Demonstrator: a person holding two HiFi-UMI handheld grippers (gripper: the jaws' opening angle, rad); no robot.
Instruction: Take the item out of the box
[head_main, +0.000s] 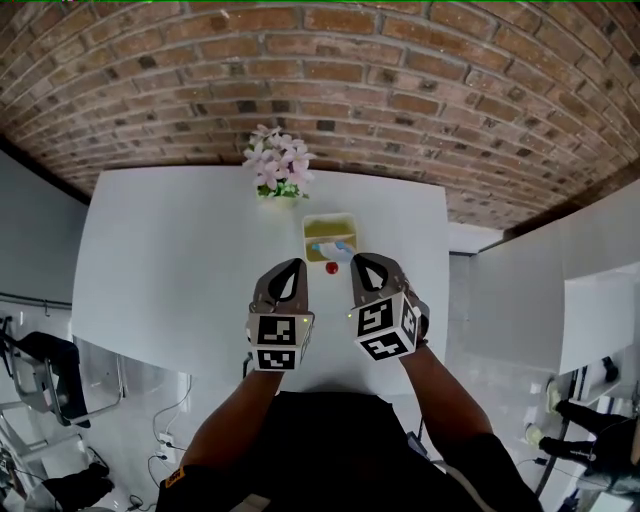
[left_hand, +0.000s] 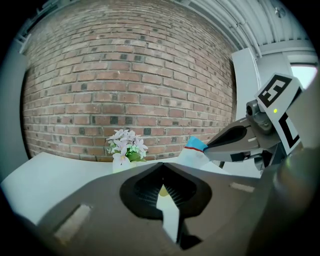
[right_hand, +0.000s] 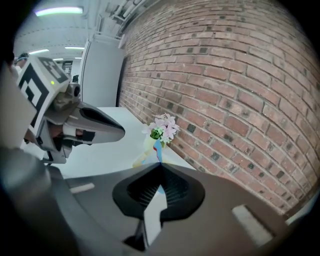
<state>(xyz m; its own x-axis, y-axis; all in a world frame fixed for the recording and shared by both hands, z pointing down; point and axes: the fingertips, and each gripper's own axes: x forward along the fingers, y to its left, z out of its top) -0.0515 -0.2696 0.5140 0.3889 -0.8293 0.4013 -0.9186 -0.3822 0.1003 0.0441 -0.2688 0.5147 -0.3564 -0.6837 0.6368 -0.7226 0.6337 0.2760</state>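
Observation:
A pale yellow-green box (head_main: 329, 237) stands on the white table (head_main: 180, 250) in front of a pot of flowers. Inside it lies a white item with a blue end (head_main: 336, 247); the same item (left_hand: 194, 148) shows in the left gripper view. A small red thing (head_main: 331, 267) rests on the table just before the box. My left gripper (head_main: 296, 265) and right gripper (head_main: 358, 261) hover side by side a little short of the box, either side of the red thing. Both are shut and hold nothing. The box (right_hand: 145, 156) lies ahead of the right gripper (right_hand: 160, 164).
A pot of pink-white flowers (head_main: 279, 167) stands at the table's far edge against a brick wall (head_main: 330, 80). White cabinets (head_main: 560, 290) flank the table on the right. Chairs and cables sit on the floor at the left (head_main: 60, 380).

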